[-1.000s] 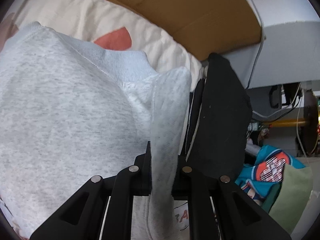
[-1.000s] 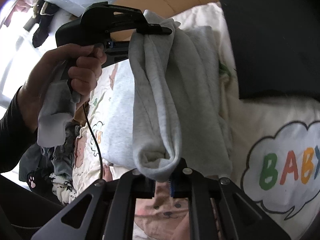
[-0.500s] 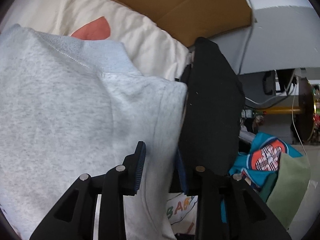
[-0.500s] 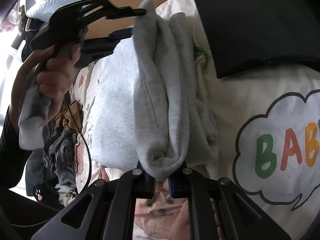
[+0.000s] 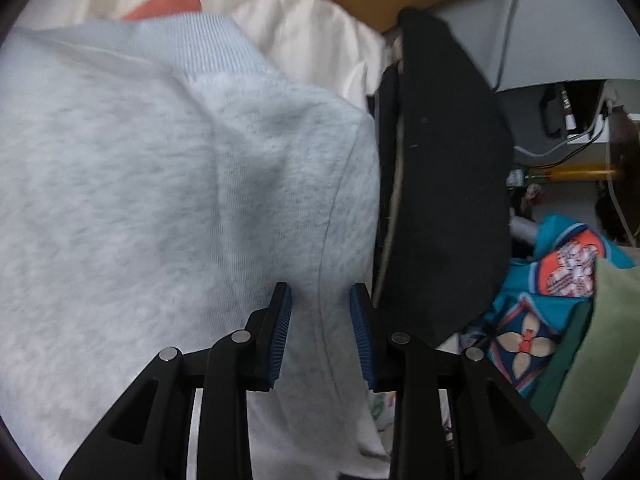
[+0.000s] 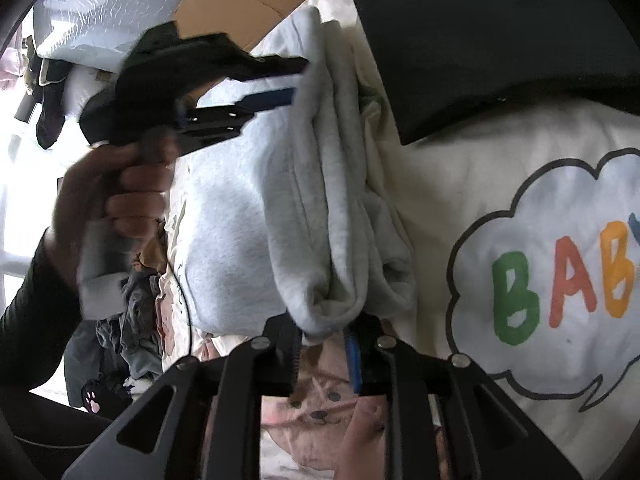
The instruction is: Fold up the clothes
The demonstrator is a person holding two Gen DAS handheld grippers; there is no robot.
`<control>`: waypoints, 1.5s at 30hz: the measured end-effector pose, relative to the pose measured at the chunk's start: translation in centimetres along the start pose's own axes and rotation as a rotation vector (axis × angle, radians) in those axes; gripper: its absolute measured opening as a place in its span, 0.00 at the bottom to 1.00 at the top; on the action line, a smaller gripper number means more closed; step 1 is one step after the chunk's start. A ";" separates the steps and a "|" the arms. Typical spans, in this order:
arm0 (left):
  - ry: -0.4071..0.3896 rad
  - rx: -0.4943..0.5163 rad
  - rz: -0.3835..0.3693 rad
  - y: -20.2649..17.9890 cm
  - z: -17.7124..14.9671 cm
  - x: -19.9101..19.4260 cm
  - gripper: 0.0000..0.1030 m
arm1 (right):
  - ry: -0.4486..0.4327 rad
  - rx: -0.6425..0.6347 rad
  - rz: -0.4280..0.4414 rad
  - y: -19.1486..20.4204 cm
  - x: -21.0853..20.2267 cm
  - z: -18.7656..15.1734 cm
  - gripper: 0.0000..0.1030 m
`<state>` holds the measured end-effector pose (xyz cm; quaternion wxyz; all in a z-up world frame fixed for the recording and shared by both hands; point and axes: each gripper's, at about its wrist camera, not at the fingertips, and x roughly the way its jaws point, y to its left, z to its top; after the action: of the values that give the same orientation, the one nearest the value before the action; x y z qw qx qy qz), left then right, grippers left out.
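Note:
A light grey sweatshirt point(image 5: 160, 200) lies on the cream bed sheet point(image 5: 312, 28), its ribbed hem toward the far side. My left gripper point(image 5: 320, 320) hangs open just over its right edge, blue pads apart, fabric beneath and between them but not pinched. In the right wrist view a long folded ridge of the sweatshirt point(image 6: 320, 200) runs from the left gripper point(image 6: 300, 80), held by a hand point(image 6: 120, 192), down to my right gripper point(image 6: 324, 348). The right jaws are opening, and the fold's bunched end rests between them.
A folded black garment point(image 5: 440, 180) lies right beside the sweatshirt, also at the top of the right wrist view point(image 6: 480, 40). Cardboard point(image 6: 240, 4) lines the far side. The sheet has a BABY cloud print point(image 6: 560, 272). Teal patterned cloth point(image 5: 552, 280) and a clothes pile point(image 6: 132, 320) flank the bed.
The left gripper let go of the sweatshirt's edge and sank toward it with its pads apart. The right jaws, shut on the fold's end before, have parted. The lifted fold has dropped lower.

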<state>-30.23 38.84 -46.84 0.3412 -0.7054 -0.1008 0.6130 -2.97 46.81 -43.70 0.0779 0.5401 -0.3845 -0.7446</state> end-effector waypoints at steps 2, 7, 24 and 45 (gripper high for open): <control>0.005 -0.004 0.006 0.1 0.1 0.4 0.29 | -0.002 0.008 0.001 -0.1 -0.1 0.0 0.19; 0.005 0.039 -0.004 0.4 -0.6 -0.4 0.29 | -0.004 0.007 -0.011 -0.3 -0.2 -0.4 0.20; -0.038 0.044 0.020 2.0 -0.9 -4.3 0.29 | -0.036 0.035 0.001 -2.5 -1.0 -1.7 0.21; -0.138 0.041 0.070 6.2 -6.5 -13.0 0.29 | -0.091 0.020 -0.061 -3.9 -4.5 0.1 0.28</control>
<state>-28.79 24.58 -40.19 0.3259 -0.6577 -0.0867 0.6736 -0.06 51.97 -42.86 0.0321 0.5177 -0.3786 -0.7666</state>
